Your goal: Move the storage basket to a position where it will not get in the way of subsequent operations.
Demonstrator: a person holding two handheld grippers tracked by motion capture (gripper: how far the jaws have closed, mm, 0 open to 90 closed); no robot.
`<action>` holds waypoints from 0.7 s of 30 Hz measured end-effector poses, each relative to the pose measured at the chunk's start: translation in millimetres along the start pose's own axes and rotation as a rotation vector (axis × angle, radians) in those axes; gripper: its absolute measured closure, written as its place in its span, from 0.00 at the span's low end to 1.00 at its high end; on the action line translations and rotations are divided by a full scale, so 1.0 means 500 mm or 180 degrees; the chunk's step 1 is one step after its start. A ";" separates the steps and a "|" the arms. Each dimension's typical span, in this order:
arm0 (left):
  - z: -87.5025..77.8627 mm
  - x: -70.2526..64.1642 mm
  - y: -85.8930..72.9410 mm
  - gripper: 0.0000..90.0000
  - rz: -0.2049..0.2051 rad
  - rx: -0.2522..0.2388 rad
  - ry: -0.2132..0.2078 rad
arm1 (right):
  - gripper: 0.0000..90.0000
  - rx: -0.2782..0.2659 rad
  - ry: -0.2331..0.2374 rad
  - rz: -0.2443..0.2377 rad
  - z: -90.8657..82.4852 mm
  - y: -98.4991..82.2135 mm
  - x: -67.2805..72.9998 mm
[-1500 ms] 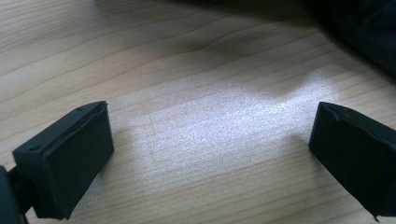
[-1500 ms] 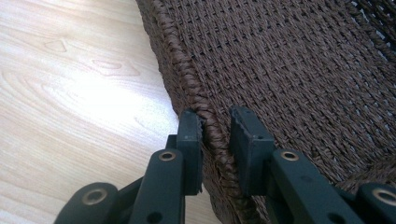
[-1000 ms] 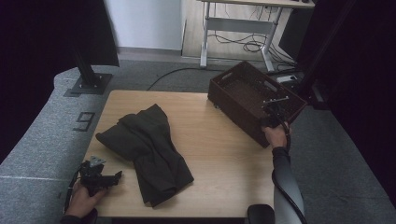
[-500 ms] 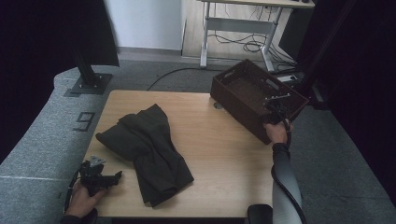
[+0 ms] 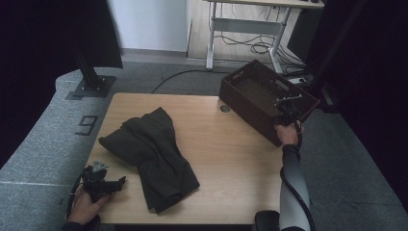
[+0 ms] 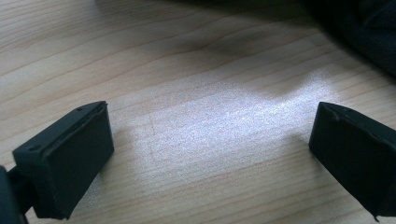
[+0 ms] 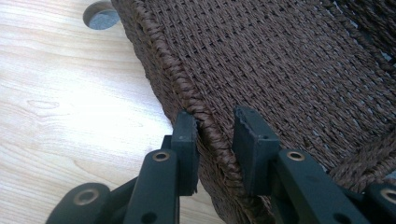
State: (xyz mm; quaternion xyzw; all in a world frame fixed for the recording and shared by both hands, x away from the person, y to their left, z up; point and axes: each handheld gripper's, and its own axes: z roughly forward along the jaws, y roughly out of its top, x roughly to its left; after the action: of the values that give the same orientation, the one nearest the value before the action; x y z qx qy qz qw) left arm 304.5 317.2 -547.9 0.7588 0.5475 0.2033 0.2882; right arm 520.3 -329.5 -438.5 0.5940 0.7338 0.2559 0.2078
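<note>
A dark garment [image 5: 154, 149] lies crumpled on the left half of the wooden table [image 5: 226, 149]; its edge shows in the left gripper view [image 6: 369, 32]. My left gripper [image 5: 118, 183] rests at the table's front left corner, open, with bare wood between its jaws [image 6: 210, 154]. A brown woven basket [image 5: 248, 113] stands at the table's far right corner. My right gripper [image 5: 287, 107] straddles its near rim [image 7: 215, 135]. Its jaws have just been opening: one pad touches the rim's outside, and a slim gap shows at the inner pad.
A round cable hole [image 5: 225, 109] sits in the tabletop just left of the basket [image 7: 102, 16]. A black stand [image 5: 91, 84] is on the floor beyond the far left corner, and a desk frame with cables [image 5: 250, 29] stands behind.
The basket and my right hand have shifted slightly toward the far right. The left gripper and the garment have stayed put.
</note>
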 end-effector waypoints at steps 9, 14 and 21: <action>0.000 0.000 0.000 0.00 0.0002 0.0001 0.0000 | 0.76 -0.0010 -0.0069 -0.0016 -0.002 0.000 0.006; 0.000 0.000 0.000 0.00 0.0003 0.0002 -0.0001 | 0.69 -0.0045 -0.0068 -0.0041 -0.006 -0.001 0.009; 0.000 0.000 0.000 0.00 0.0004 0.0002 0.0000 | 0.45 -0.0151 0.0036 -0.0024 -0.018 -0.001 0.008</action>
State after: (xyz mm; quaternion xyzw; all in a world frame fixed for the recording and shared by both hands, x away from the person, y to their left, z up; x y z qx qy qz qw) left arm 304.6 317.1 -547.9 0.7593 0.5471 0.2034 0.2879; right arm 513.6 -326.6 -431.8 0.5846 0.7310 0.2759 0.2186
